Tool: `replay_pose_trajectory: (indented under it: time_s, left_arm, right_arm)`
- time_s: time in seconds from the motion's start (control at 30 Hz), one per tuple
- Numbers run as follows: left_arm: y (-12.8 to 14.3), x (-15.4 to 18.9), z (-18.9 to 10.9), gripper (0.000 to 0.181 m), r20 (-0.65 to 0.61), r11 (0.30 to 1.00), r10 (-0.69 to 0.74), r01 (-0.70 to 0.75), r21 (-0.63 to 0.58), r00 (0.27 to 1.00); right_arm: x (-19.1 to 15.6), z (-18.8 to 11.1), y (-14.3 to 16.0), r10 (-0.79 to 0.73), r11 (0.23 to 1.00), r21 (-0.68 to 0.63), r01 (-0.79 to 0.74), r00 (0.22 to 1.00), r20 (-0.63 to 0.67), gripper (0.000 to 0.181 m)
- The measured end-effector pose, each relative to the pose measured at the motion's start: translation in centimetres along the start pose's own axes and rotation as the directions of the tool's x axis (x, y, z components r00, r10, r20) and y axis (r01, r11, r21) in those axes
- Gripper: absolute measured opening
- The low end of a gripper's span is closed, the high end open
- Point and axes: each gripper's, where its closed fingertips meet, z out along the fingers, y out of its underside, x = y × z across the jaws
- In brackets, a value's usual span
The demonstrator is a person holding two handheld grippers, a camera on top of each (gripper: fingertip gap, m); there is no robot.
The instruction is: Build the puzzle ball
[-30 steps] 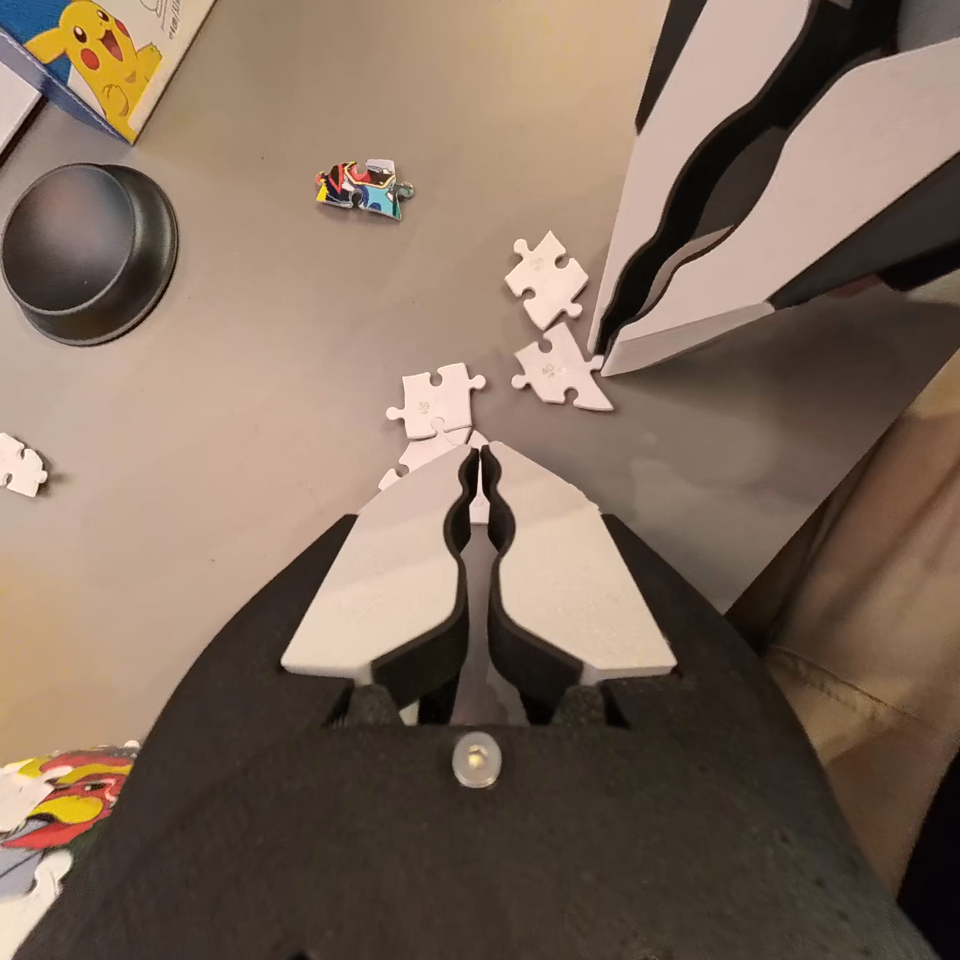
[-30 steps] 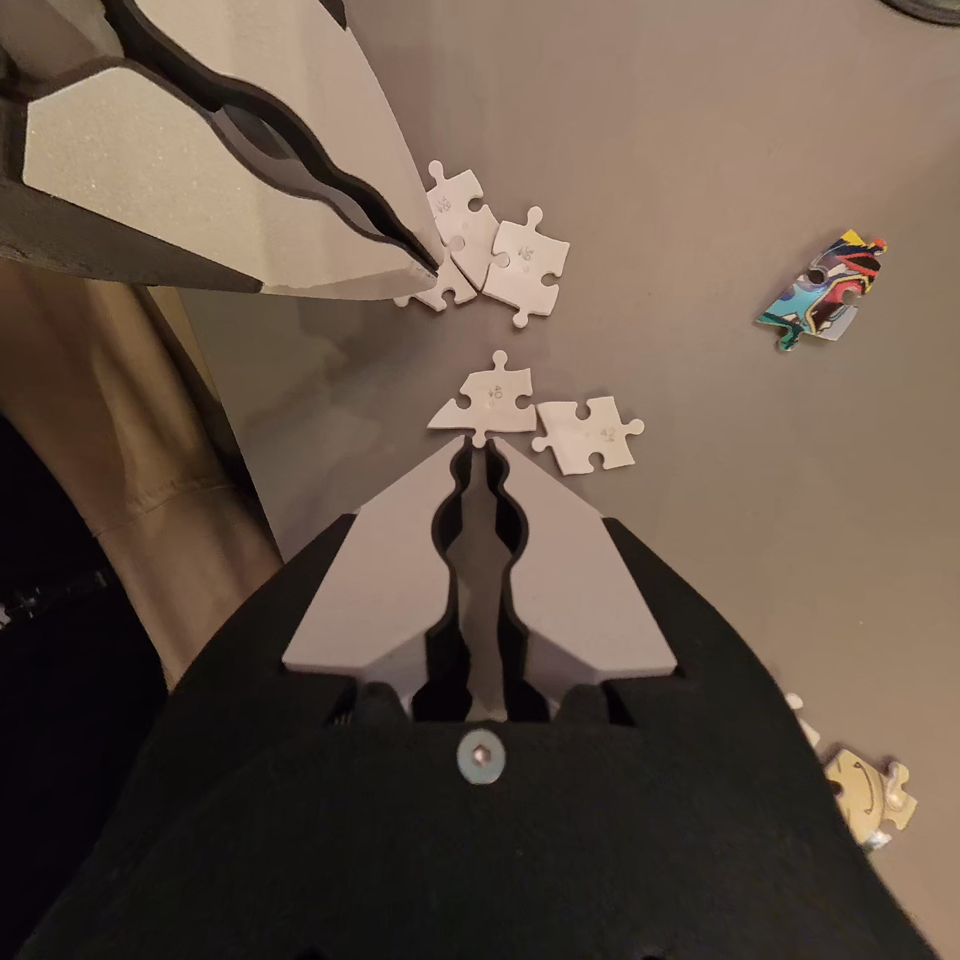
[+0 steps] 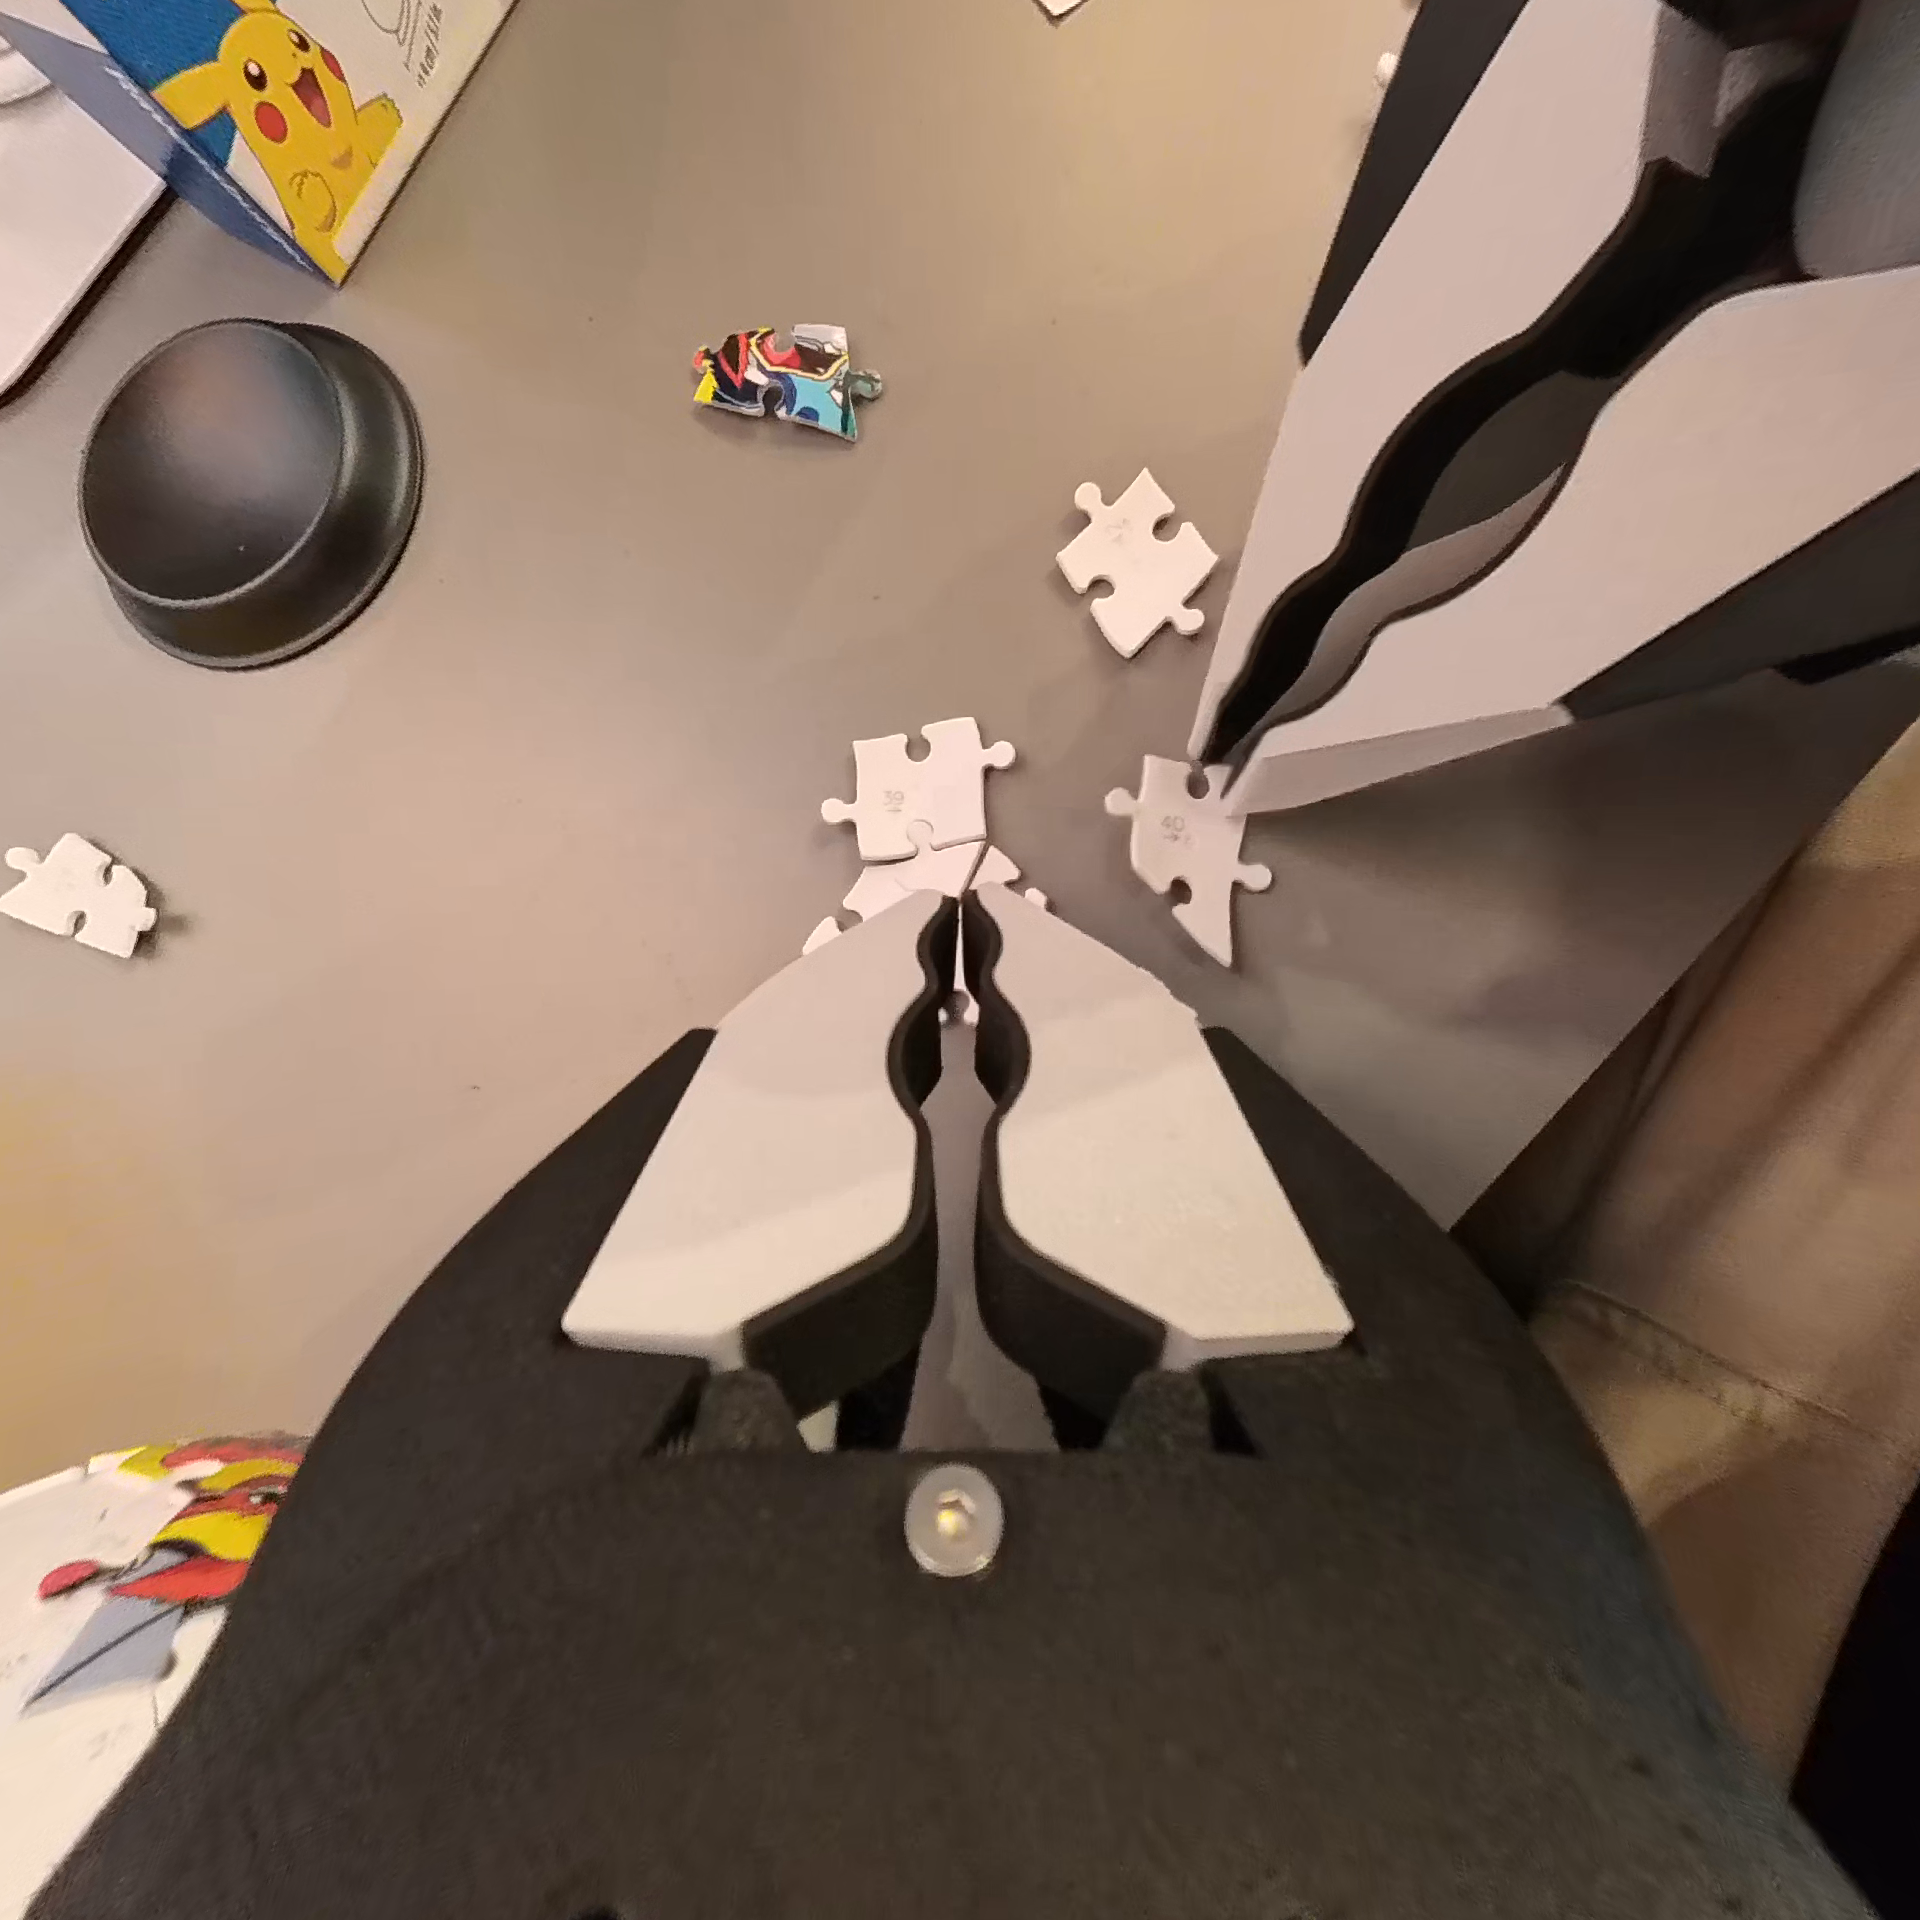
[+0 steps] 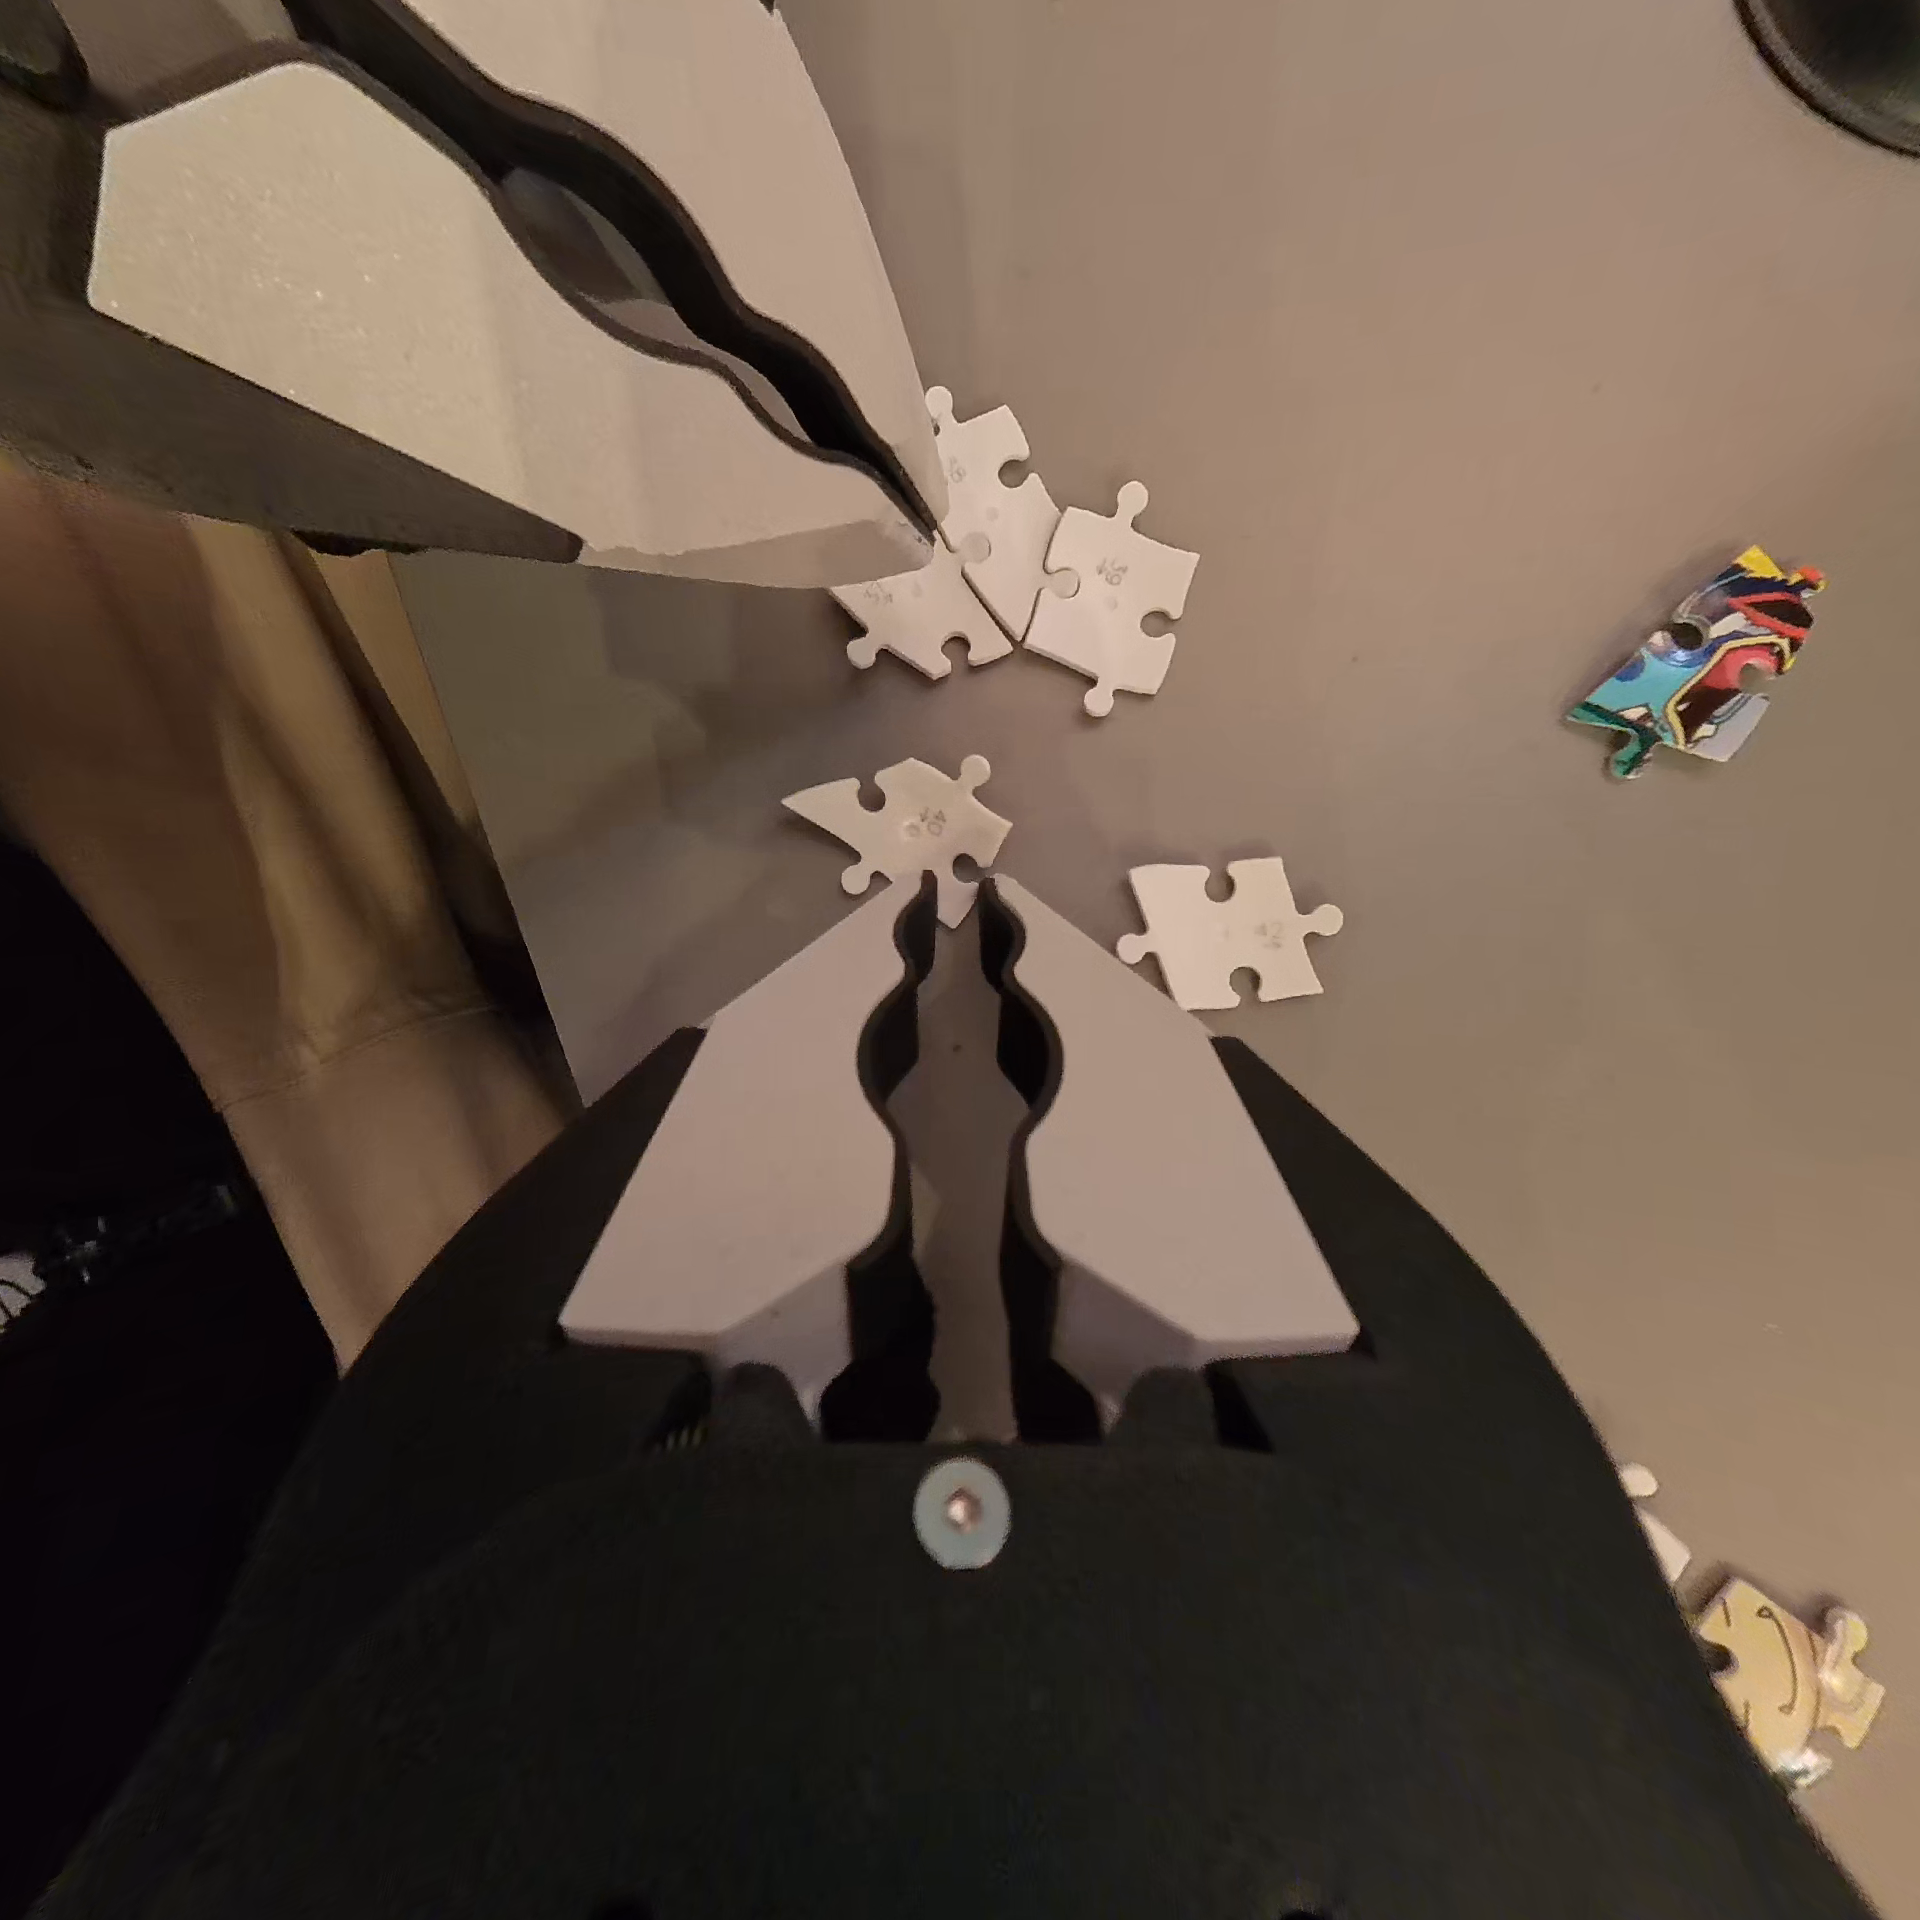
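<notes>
- Left gripper (image 3: 958, 914) – its jaws are all but closed, with only a sliver between the tips, and that sliver is filled by the edge of the joined white pieces (image 4: 1023, 566).
- That cluster is three blank-side-up pieces locked together on the grey table (image 3: 644, 727), near its front edge.
- Right gripper (image 4: 956, 896) – narrow gap at the tips, and the corner of the pointed white piece (image 4: 914, 826) sits nipped between them.
- From the left wrist view, the same pointed piece hangs off the right gripper's tips, just beside the joined cluster but not touching it.
- A loose white piece (image 4: 1231, 940) lies flat just to the right of the right gripper's fingers.
- Farther out is a colourful piece (image 3: 784, 384), printed side up, well apart from the white ones.
- A black domed bowl (image 3: 249, 488) sits upside down at the left, with a picture box (image 3: 281, 135) behind it.
- Bottom left of the left wrist view: a curved patch of assembled puzzle (image 3: 135, 1558), partly hidden by the gripper body.
- One more white piece (image 3: 78, 896) lies alone at the left edge.
</notes>
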Motion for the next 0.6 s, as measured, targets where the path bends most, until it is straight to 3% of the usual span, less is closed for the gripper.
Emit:
replay_pose_trajectory:
  time_s: [0.33, 0.4, 0.6]
  left_arm:
    - [0.1, -0.1, 0.0, 0.000, -0.005, 1.000, -0.006, 0.006, -0.003, 1.000]
    - [0.0, -0.1, -0.1, 0.000, -0.008, 1.000, -0.004, 0.004, -0.002, 1.000]
    - [0.1, 0.1, -0.1, 0.001, -0.012, 1.000, 0.000, 0.000, -0.005, 1.000]
  right_arm:
    - [0.3, -0.6, -1.2, 0.024, 0.997, 0.072, -0.023, 1.000, -0.014, 0.000]
    - [-0.2, -0.8, -1.8, -0.052, 0.995, 0.087, 0.052, 0.999, -0.008, 0.020]
    - [-1.8, 0.5, -1.1, -0.211, 0.977, -0.001, 0.212, 0.973, 0.093, 0.035]
